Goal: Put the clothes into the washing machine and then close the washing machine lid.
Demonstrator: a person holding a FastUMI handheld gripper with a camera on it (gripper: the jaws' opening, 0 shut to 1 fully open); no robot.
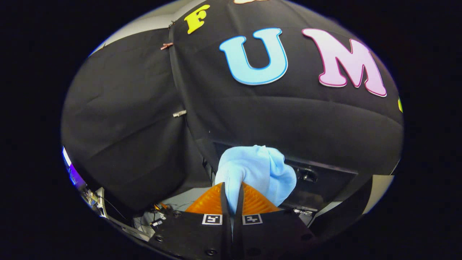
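1. A light blue garment [254, 171] is bunched into a soft lump and pinched between the two orange ribbed fingers [207, 203] of the gripper [232, 196]; both pads press on the cloth, with only a thin strip of fabric showing in the narrow gap between them.
2. The bundle bulges out ahead of the fingertips, from about 11 o'clock round to 2 o'clock of them, held up in the air.
3. Beyond the cloth, at about 2 o'clock, sits a dark machine body [325, 180] with a round knob [306, 175] on its front.
4. At about 8 o'clock of the fingers, lower down, lies a clutter of cables and small parts [153, 220] on a pale surface.
5. The black booth cloth [126, 126] hangs behind everything, joined by small clips [179, 113] along a seam at about 11 o'clock.
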